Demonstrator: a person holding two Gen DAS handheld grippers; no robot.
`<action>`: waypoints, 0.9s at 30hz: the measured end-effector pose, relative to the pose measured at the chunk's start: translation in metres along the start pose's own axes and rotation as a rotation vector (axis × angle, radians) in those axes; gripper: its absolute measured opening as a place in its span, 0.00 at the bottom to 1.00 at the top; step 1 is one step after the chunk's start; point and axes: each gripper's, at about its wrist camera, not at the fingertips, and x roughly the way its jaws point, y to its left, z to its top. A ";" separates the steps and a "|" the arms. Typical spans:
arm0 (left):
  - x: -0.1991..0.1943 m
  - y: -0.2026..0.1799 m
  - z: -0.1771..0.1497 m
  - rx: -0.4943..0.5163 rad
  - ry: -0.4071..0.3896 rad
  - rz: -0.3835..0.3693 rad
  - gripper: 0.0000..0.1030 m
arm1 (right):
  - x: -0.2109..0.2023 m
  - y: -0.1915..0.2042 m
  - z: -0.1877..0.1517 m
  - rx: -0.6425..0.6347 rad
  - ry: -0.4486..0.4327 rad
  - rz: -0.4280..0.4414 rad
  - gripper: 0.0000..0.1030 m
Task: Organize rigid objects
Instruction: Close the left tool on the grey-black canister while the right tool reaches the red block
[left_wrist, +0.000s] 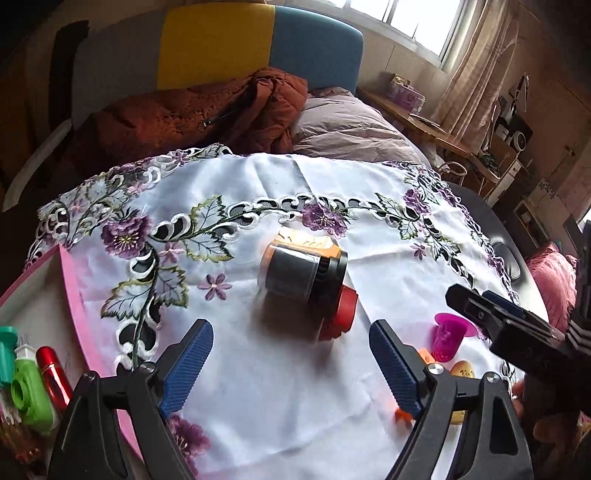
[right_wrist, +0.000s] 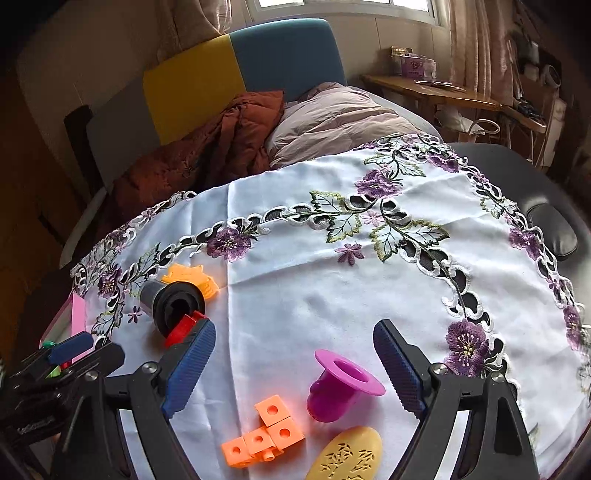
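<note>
**Loose toys on the embroidered cloth, both claws spread**

A black-capped grey cylinder (left_wrist: 301, 275) lies on its side near the middle of the desk, touching an orange plastic clip (left_wrist: 304, 240) behind it and a red plastic piece (left_wrist: 341, 310) at its cap end. Nearer the right claw (right_wrist: 295, 363) lie a magenta flanged plastic cup (right_wrist: 341, 386) (tipped on its side), a cluster of orange holed cubes (right_wrist: 264, 437) and a yellow oval piece with leaf cut-outs (right_wrist: 351, 456). Both the right claw and the left claw (left_wrist: 291, 363) are released, jaws wide, gripping nothing. A white floral-embroidered tablecloth (left_wrist: 258, 387) covers the desk. At its left edge sits a pink-rimmed tray (left_wrist: 75, 291) holding a green toy (left_wrist: 29, 400) and a red metallic tube (left_wrist: 53, 373).
</note>
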 end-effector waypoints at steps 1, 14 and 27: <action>0.005 -0.002 0.004 0.011 -0.005 -0.003 0.91 | 0.000 0.000 0.000 0.002 0.003 0.004 0.85; 0.070 -0.001 0.034 0.023 0.089 0.000 0.73 | 0.007 0.000 0.001 0.018 0.035 0.029 0.86; 0.006 0.021 -0.020 -0.074 0.002 -0.001 0.67 | 0.011 0.006 -0.003 -0.019 0.051 0.026 0.86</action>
